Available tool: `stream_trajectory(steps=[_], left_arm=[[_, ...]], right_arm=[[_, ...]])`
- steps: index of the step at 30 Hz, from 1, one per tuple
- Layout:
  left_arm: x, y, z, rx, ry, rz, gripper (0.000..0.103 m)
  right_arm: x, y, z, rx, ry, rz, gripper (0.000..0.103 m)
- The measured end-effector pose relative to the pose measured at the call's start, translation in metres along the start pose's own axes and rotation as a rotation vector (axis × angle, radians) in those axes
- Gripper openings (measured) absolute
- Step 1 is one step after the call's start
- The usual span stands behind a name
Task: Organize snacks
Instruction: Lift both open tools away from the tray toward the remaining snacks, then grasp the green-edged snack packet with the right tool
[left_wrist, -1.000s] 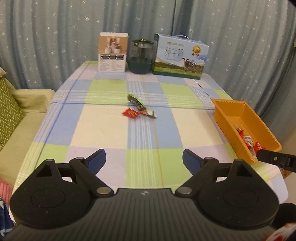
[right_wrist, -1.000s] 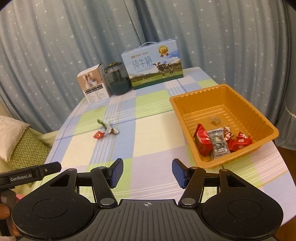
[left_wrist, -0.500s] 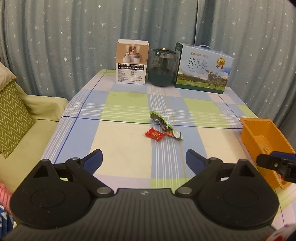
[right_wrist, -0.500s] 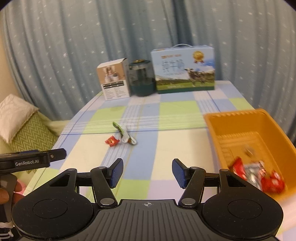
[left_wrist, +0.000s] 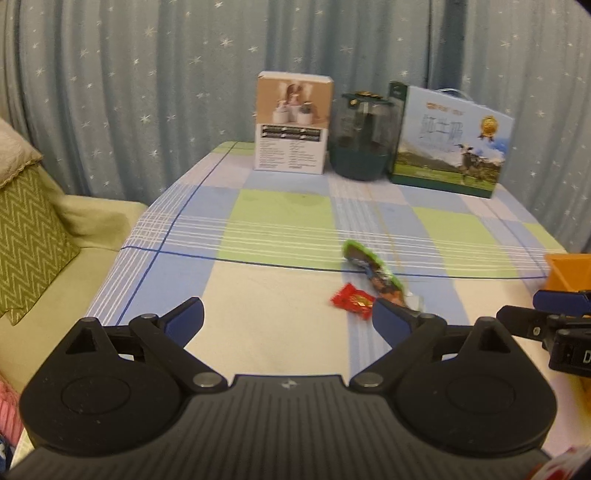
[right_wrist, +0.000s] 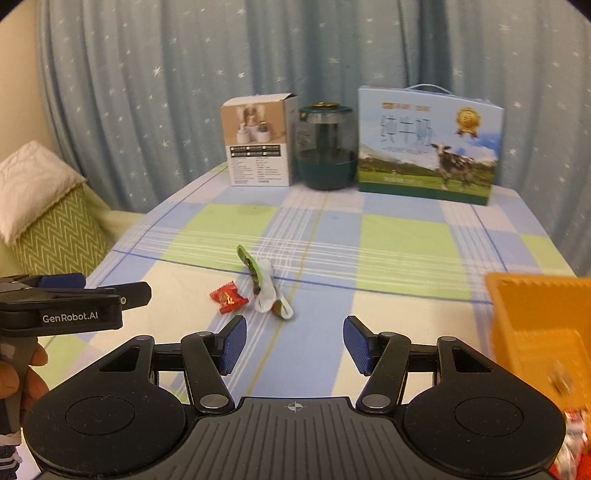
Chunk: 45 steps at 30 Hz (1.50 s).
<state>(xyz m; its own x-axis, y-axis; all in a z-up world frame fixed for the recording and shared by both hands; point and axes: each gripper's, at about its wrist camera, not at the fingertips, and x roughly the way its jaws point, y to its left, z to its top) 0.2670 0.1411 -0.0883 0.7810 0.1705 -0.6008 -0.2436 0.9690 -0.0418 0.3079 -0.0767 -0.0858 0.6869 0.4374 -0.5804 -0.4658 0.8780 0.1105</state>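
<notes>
A small red candy packet lies mid-table beside a long green snack wrapper with a white end. The orange bin stands at the table's right edge, with red packets showing at its near corner. My left gripper is open and empty, just short of the snacks. My right gripper is open and empty, a little nearer than the snacks. Each gripper shows from the side in the other's view.
At the back of the checked tablecloth stand a white product box, a dark green glass jar and a blue milk carton box. A sofa with a zigzag cushion lies left. Curtains hang behind.
Both grippers have swung left and moved toward the snacks mid-table. The orange bin has slid to the right edge of both views. Both grippers stay open.
</notes>
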Motion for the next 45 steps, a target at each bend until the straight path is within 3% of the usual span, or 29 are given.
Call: stream_trajectory(steps=[6, 15, 18, 24, 31, 45], left_arm=[[0.024, 0.005, -0.003, -0.004, 0.042, 0.016, 0.097], [0.047, 0.012, 0.004, -0.058, 0.027, 0.001, 0.097], [0.052, 0.011, 0.004, -0.047, 0.035, 0.017, 0.097], [0.052, 0.016, 0.006, -0.063, 0.021, 0.049, 0.097], [0.056, 0.008, 0.005, -0.012, 0.030, 0.057, 0.097], [0.061, 0.008, 0.003, -0.030, 0.059, 0.042, 0.097]], right_arm=[[0.035, -0.004, 0.005, 0.013, -0.003, 0.023, 0.058], [0.071, 0.001, 0.017, -0.011, -0.009, 0.044, 0.057], [0.085, 0.004, 0.018, -0.028, 0.002, 0.052, 0.047], [0.107, 0.011, 0.017, -0.075, 0.027, 0.082, 0.041], [0.123, 0.009, 0.019, -0.054, 0.036, 0.105, 0.025], [0.138, 0.024, 0.010, -0.196, 0.036, 0.060, 0.025]])
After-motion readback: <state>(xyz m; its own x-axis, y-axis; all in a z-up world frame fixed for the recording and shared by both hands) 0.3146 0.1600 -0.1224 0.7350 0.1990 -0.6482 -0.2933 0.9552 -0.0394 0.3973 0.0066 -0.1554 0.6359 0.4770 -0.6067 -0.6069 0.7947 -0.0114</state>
